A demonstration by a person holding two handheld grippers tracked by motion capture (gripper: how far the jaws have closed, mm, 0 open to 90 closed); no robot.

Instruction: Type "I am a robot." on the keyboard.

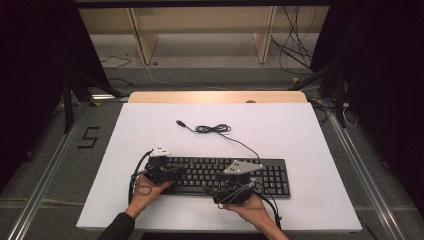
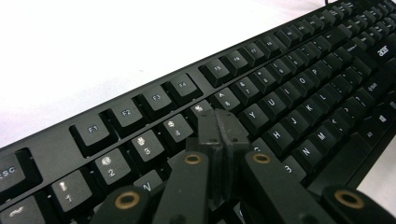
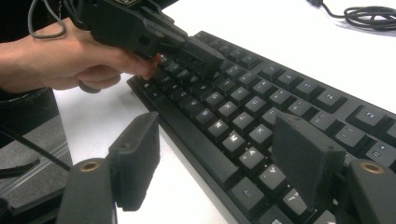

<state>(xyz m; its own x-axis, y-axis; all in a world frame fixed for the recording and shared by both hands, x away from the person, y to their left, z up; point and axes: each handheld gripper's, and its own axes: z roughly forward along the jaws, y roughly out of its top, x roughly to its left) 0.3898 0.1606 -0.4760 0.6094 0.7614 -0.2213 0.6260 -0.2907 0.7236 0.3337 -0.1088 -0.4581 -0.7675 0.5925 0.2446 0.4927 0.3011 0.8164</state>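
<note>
Left tongs (image 2: pixel 219 133) shut tight, nothing gripped, tips over keyboard (image 2: pixel 299 93) number row. Right tongs (image 3: pixel 224 163) wide open, straddling keyboard's front edge, holding nothing. Keyboard on white surface (image 1: pixel 300 130); coiled cable (image 1: pixel 212 128) behind it in high view.

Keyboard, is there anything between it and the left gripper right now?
Nothing visible. The left gripper, shut with nothing between its jaws, points straight down at the keyboard, tips just over the keys below the 5 and 6, though contact can't be told. The cable lies behind the keyboard.
</note>
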